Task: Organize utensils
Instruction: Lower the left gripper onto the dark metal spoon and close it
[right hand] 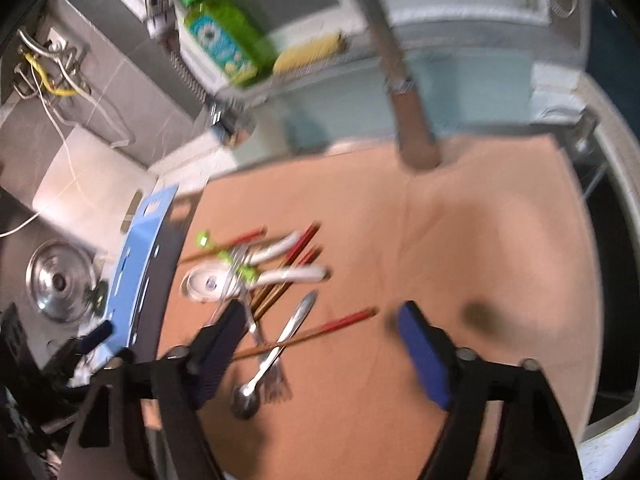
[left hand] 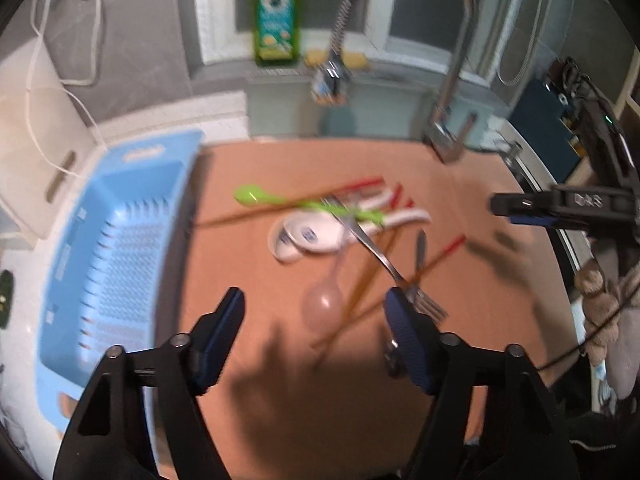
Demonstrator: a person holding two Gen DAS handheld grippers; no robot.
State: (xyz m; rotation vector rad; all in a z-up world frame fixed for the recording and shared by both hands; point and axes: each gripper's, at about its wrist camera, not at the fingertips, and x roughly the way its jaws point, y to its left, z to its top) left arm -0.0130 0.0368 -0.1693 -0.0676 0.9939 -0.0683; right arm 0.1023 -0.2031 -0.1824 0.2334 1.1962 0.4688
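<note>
A grey tiled wall (left hand: 132,60) fills the upper left. At top centre, a white-framed window (left hand: 320,12) sits behind a chrome tap (left hand: 456,80). A brown board (left hand: 320,360) covers the lower half.

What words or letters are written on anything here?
"DAS", it seems, in pale letters on the black right gripper.
Green dish soap bottle: label too blurred to read.
White ceramic spoon: blue mark, unreadable.

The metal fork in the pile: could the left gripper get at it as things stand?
Probably yes. The metal fork lies on top by the open left gripper's right finger, nothing covering its tines, though chopsticks cross beneath.
</note>
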